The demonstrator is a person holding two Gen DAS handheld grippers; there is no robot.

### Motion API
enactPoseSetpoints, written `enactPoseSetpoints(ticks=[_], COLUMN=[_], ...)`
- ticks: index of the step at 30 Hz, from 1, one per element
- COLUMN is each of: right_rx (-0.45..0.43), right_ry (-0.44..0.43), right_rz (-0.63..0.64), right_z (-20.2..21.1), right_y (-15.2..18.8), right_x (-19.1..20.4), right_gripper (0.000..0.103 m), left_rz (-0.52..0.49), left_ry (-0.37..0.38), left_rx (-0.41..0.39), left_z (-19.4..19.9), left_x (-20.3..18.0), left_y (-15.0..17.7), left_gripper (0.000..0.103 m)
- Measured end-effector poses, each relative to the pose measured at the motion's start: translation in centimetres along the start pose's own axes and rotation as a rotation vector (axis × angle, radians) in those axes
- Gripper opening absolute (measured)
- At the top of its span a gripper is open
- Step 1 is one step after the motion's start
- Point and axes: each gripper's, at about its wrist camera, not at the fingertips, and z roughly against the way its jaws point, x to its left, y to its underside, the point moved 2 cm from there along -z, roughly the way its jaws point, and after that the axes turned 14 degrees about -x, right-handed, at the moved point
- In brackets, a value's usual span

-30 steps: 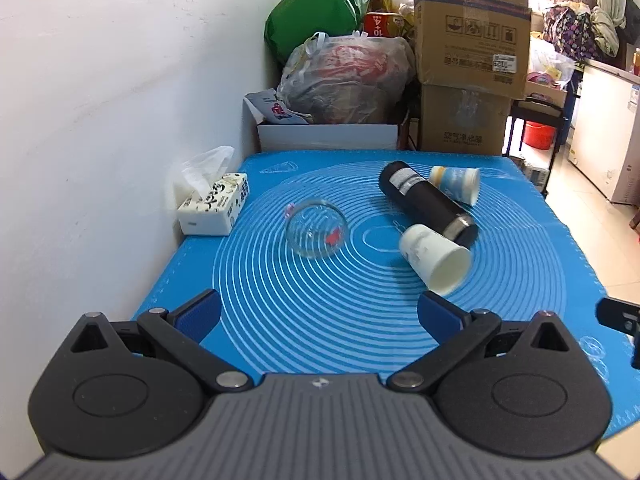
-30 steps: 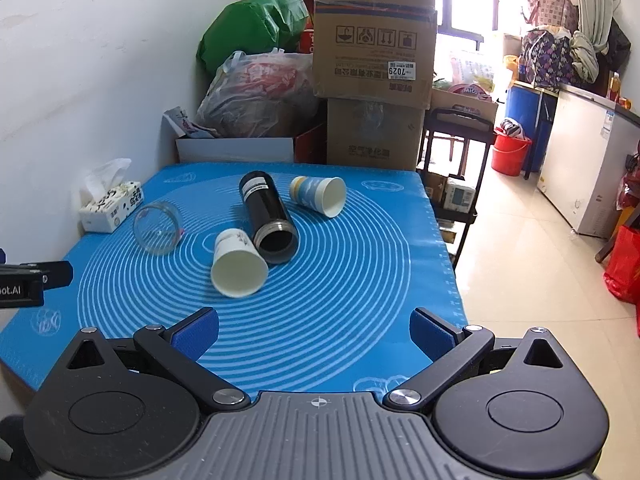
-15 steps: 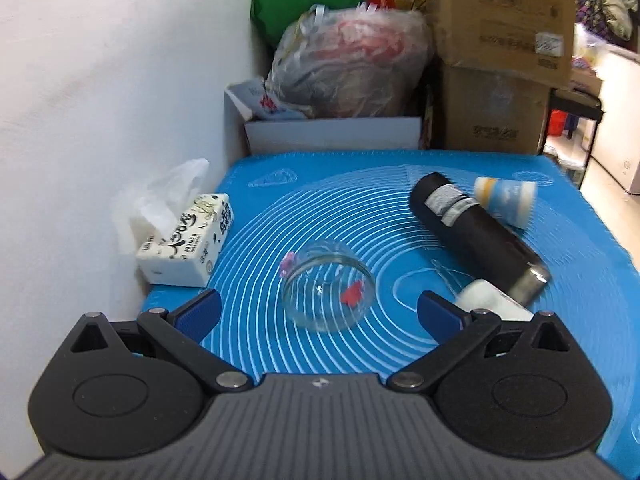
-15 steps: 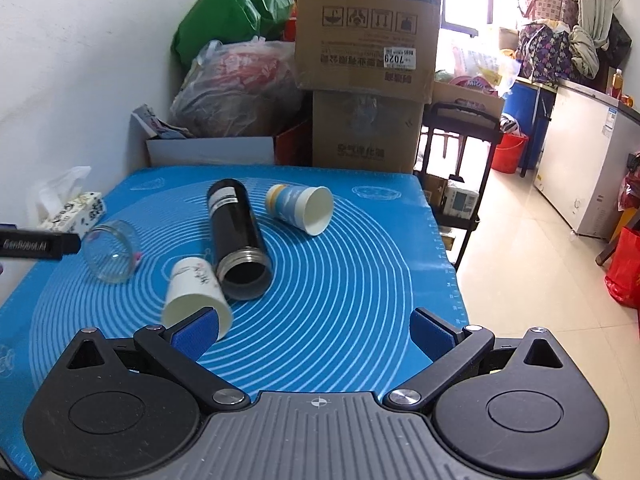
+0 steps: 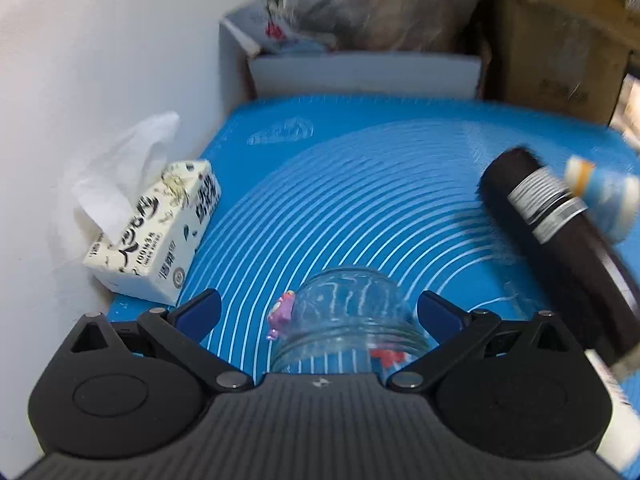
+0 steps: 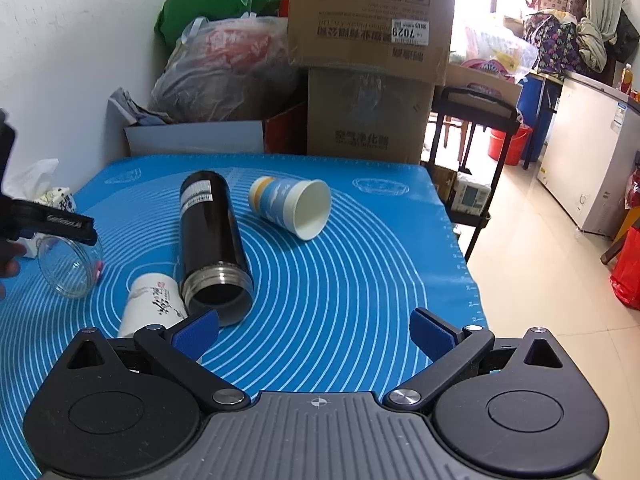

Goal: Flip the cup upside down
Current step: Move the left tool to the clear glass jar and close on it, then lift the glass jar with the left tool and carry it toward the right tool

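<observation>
Left gripper [image 5: 318, 314] jaws spread around glass cup [image 5: 348, 320]; right gripper [image 6: 314, 334] jaws spread, empty.

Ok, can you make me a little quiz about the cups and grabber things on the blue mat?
1. True or false: the clear glass cup lies on its side between the left gripper fingers.
2. Which touches the black cylindrical flask? A) white paper cup with black writing B) tissue box
3. Fill in: the right gripper is ____.
Key: 1 true; 2 A; 3 open.
</observation>
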Motion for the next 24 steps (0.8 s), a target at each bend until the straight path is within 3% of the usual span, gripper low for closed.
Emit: enactPoseSetpoints(ticks=[3, 5, 7, 17, 24], right_rx=[0.02, 0.026, 0.028, 0.033, 0.03], right_ry=[-0.003, -0.003, -0.001, 0.006, -0.004], right_rz=[0.0, 0.0, -0.003, -0.016, -0.01], right_z=[-0.6, -0.8, -0.9, -0.2, 1.9], right_y=[0.5, 0.7, 0.8, 1.1, 1.4], right_x=[0.0, 0.0, -0.2, -0.9, -0.6], right_gripper=[0.103, 0.103, 0.103, 0.103, 0.103], left_rz=[-0.005, 0.012, 0.048, 0.036, 0.05], left_ry=[0.002, 0.034, 0.05, 0.055, 0.11], left_rx=[0.064, 0.107, 0.149, 0.135, 0.091], left_z=[-1.6, -2.4, -2.8, -1.0, 5.0], left_x=[-0.2, -0.3, -0.2, -0.2, -0.5], left_y=[0.2, 0.4, 0.6, 1.3, 2.6], left_gripper=[0.101, 0.088, 0.084, 0.082, 0.082])
